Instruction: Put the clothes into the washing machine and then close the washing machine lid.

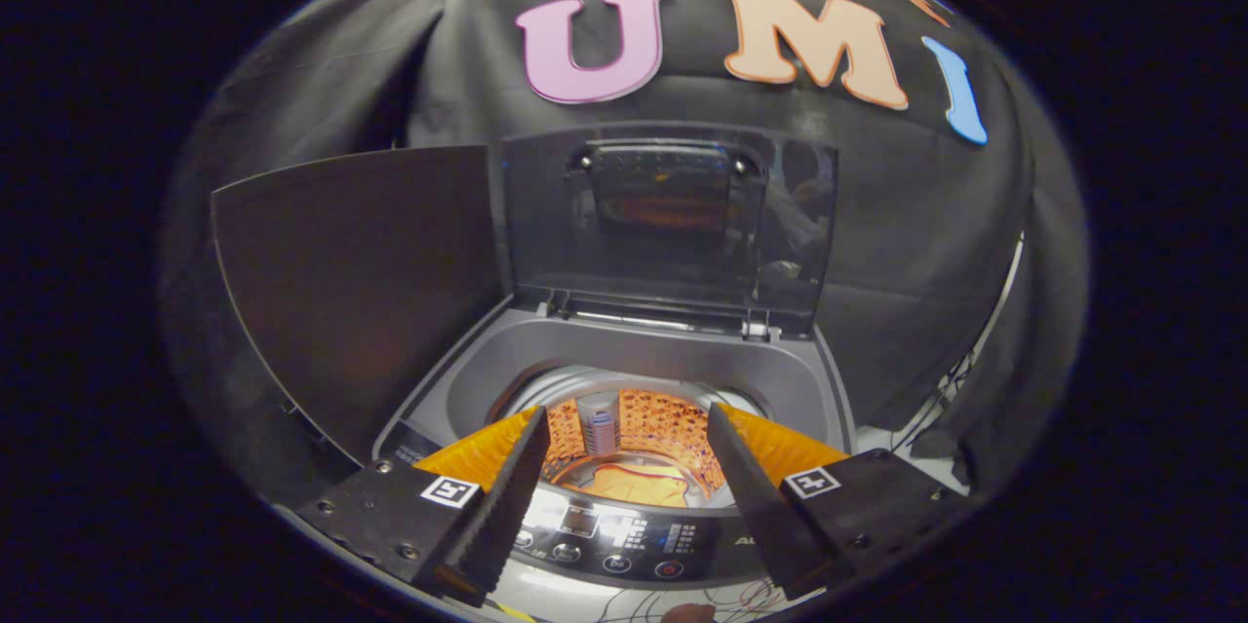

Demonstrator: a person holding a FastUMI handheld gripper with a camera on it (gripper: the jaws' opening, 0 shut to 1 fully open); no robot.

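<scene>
Between the two spread fingers of the gripper point(624, 452), nothing is gripped; they are held apart above the near edge of one washing machine point(468, 384). Beyond them, one yellow garment point(639, 484) is seen lying at the bottom of the drum point(673, 428). One lid point(546, 214) is stood upright at the far side. One control panel point(624, 540) is lit below the fingers.

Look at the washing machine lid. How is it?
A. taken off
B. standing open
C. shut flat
B: the lid stands upright behind the drum, where a yellow cloth lies, while the gripper hangs open above the control panel, holding nothing.
</scene>
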